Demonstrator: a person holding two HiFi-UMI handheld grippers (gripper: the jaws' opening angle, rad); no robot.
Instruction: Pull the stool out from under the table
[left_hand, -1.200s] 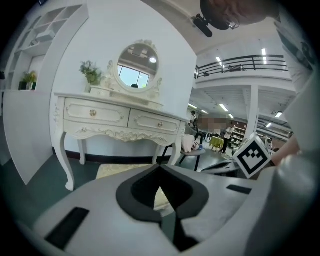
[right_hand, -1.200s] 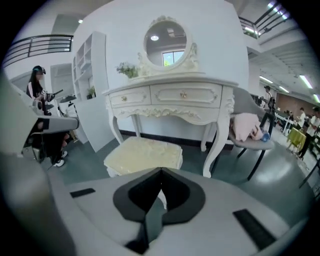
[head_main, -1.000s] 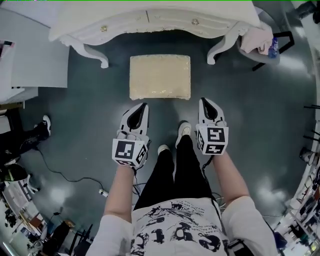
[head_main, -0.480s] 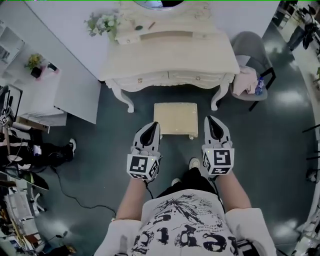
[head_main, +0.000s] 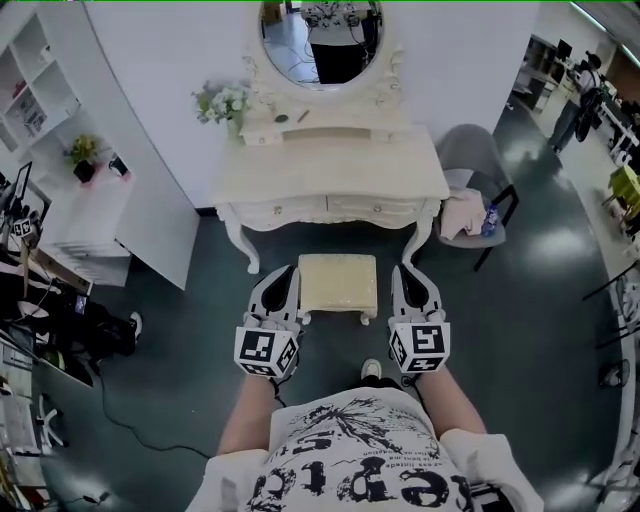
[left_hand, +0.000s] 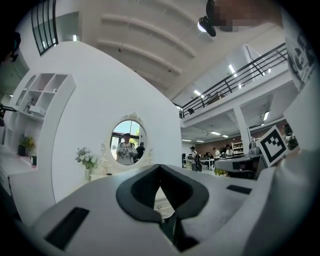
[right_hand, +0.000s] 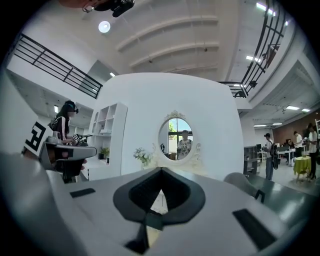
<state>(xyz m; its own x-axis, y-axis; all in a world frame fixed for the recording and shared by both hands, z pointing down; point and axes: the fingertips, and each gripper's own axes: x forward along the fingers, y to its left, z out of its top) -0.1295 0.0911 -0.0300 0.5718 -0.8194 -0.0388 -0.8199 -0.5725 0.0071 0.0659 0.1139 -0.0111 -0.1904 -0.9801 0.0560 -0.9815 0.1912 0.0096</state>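
Note:
The cream padded stool (head_main: 338, 282) stands on the dark floor just in front of the white dressing table (head_main: 330, 175), outside its legs. My left gripper (head_main: 283, 274) hovers at the stool's left side and my right gripper (head_main: 408, 272) at its right side, both shut and empty, neither touching it as far as I can see. In the left gripper view the left gripper (left_hand: 160, 168) points at the oval mirror (left_hand: 127, 142) with jaws meeting. The right gripper (right_hand: 161, 171) looks the same in the right gripper view. My jaws hide the stool in both gripper views.
A grey chair (head_main: 472, 190) with a pink cloth stands right of the table. White shelves (head_main: 95, 215) stand at the left, with a seated person's legs (head_main: 95, 325) and clutter beyond. A vase of flowers (head_main: 224, 103) sits on the tabletop. My feet (head_main: 370, 369) are behind the stool.
The head view has pulled back and tilted up, so the mirror and wall now show. Both grippers have gone from behind the stool to flanking it, still shut.

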